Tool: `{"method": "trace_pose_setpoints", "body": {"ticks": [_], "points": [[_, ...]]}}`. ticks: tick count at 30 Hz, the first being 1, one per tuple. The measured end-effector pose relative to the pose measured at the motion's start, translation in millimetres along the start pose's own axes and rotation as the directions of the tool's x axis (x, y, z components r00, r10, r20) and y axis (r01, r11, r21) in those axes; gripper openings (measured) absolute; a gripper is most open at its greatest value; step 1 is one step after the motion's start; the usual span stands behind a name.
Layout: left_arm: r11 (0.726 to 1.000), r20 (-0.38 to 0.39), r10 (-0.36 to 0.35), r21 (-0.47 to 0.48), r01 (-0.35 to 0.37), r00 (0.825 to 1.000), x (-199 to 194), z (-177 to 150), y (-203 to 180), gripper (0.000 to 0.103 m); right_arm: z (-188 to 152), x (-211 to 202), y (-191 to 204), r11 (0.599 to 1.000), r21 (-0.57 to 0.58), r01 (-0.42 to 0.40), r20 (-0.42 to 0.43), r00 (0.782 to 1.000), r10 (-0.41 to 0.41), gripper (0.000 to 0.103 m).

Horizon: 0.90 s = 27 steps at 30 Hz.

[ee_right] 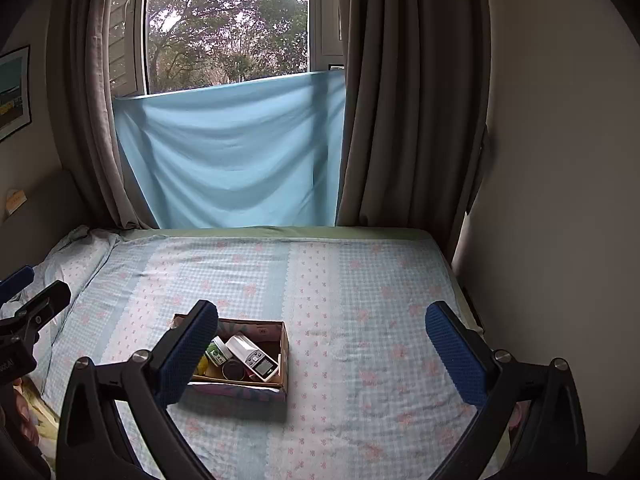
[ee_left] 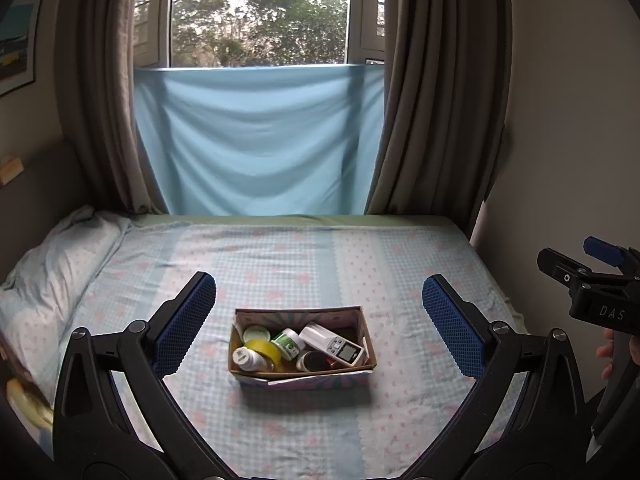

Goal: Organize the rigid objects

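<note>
Left wrist view centres on a small cardboard box (ee_left: 302,346) sitting on the bed (ee_left: 400,272), framed between the spread fingers of the left gripper (ee_left: 320,324), which holds nothing and hangs above the sheet. Packed inside the box are a white handheld device with a small screen (ee_left: 332,344), lying tilted along the right side, a green-labelled jar (ee_left: 289,343) just left of it, a yellow tape roll (ee_left: 266,351) touching the jar, a white bottle (ee_left: 249,359) at the near left corner, a pale round lid (ee_left: 256,334) at the back left, and a dark round tin (ee_left: 314,361) near the front. From the right wrist view the same box (ee_right: 280,360) lies to the left, partly hidden behind the left finger of the right gripper (ee_right: 322,350), whose jaws are likewise wide apart and empty. The bed wears a light blue checked sheet with pink flowers, with a pillow (ee_left: 52,264) at the far left. Behind it a blue cloth (ee_left: 260,136) hangs across the lower window (ee_left: 260,12) between brown curtains (ee_left: 440,80). A framed picture (ee_left: 16,40) hangs on the left wall.
</note>
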<state>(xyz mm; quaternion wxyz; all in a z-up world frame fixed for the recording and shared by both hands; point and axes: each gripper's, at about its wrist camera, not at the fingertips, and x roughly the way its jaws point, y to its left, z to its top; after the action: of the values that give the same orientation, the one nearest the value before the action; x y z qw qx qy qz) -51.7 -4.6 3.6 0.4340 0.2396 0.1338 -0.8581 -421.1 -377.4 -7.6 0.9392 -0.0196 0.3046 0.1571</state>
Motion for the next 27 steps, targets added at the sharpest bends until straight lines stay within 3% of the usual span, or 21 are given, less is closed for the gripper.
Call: {"method": "trace_pose_setpoints", "body": {"ticks": [27], "points": [[1.000, 0.029, 0.015, -0.003, -0.015, 0.999, -5.1, -0.7, -4.5, 0.103, 4.4, -1.7, -1.5, 1.000, 0.004, 0.001, 0.012, 1.000, -0.001, 0.103]]}}
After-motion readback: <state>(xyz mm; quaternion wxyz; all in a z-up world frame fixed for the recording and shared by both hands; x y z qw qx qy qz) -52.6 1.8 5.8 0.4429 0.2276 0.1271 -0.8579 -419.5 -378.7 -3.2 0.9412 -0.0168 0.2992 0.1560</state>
